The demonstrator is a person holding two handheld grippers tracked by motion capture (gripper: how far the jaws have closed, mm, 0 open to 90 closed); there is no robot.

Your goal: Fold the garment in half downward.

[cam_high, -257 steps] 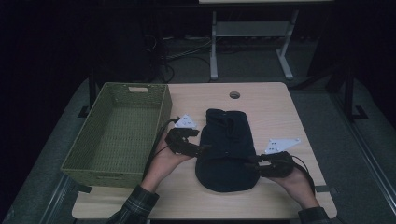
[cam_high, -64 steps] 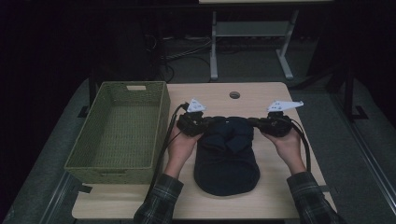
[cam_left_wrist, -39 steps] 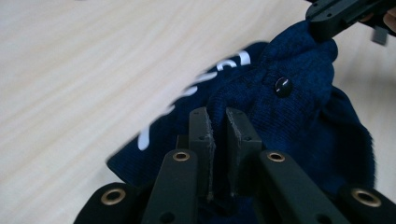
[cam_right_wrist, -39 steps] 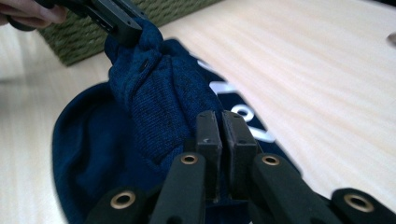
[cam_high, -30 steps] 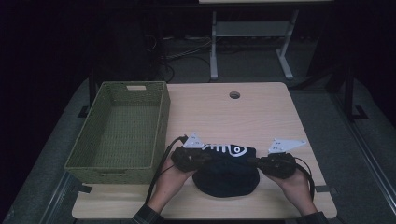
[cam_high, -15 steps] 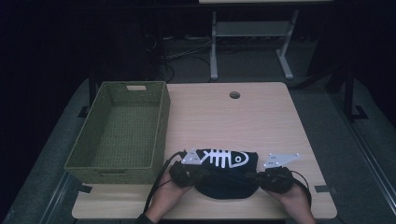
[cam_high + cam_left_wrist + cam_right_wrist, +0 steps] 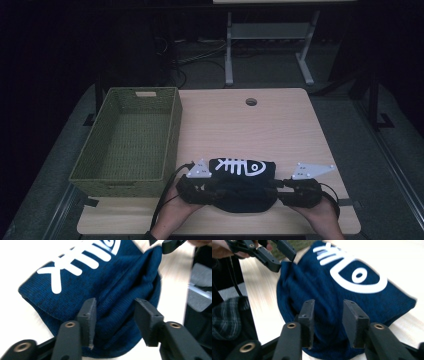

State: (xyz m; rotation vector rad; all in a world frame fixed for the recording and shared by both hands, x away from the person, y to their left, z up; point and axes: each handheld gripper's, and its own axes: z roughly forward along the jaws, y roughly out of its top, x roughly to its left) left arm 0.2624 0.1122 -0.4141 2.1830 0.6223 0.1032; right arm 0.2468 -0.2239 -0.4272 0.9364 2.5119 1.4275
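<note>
A dark blue knit garment [image 7: 243, 186] with a white fish-skeleton print lies folded near the table's front edge. My left gripper [image 7: 206, 189] is at its left end and my right gripper [image 7: 279, 192] at its right end, each in a hand. In the left gripper view the gripper [image 7: 115, 315] stands open, jaws apart just over the cloth [image 7: 120, 277]. The right gripper view shows that gripper [image 7: 328, 315] open too, above the folded cloth [image 7: 329, 287], with the left gripper [image 7: 277, 255] at the garment's far end.
An empty green woven basket [image 7: 172, 131] stands at the table's left side, close to my left gripper. The wooden table [image 7: 260, 130] has a round cable hole [image 7: 251, 102] near its far edge. Desk legs and cables lie on the floor beyond.
Both grippers carried the garment's far edge toward the person, folding it over so the fish print faces up. The fold now lies nearer the front edge, and the jaws stand apart.
</note>
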